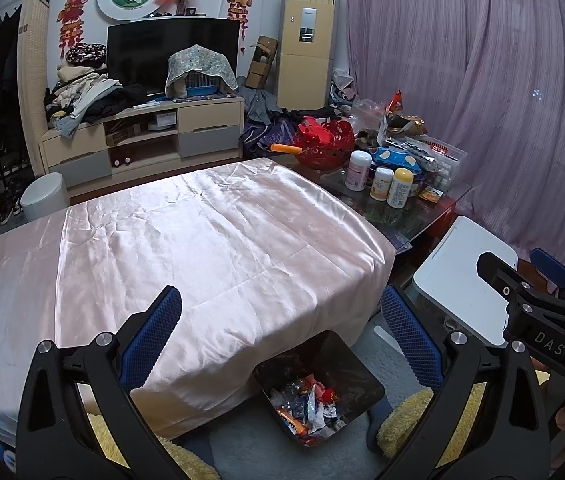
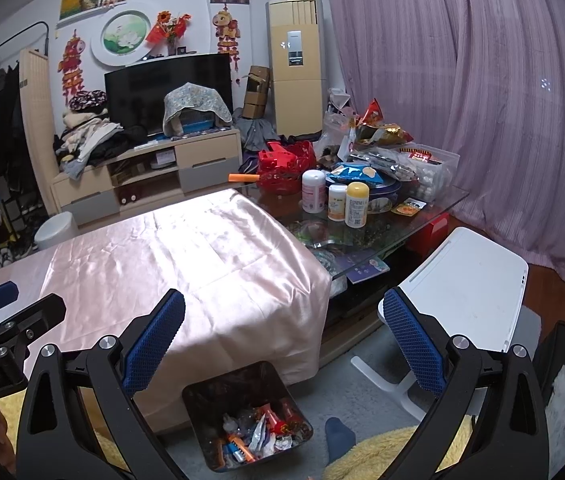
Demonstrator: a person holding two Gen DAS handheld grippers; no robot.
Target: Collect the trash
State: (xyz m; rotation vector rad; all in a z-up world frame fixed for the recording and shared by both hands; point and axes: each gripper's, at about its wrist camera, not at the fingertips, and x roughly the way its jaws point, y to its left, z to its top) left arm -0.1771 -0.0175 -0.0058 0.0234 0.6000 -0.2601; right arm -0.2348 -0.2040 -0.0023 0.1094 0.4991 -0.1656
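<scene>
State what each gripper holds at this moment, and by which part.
Nothing is held. The left gripper and the right gripper both stand open with nothing between their fingers, above the trash bin on the floor beside the cloth-covered table.

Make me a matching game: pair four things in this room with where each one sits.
Things:
1. bin
2. bottles
3. TV
4. white stool

Places:
A. on the glass table
B. on the low cabinet by the wall
C. on the floor, at the front of the pink-covered table
D. right of the glass table, near the curtain

Pairs: 1-C, 2-A, 3-B, 4-D
</scene>
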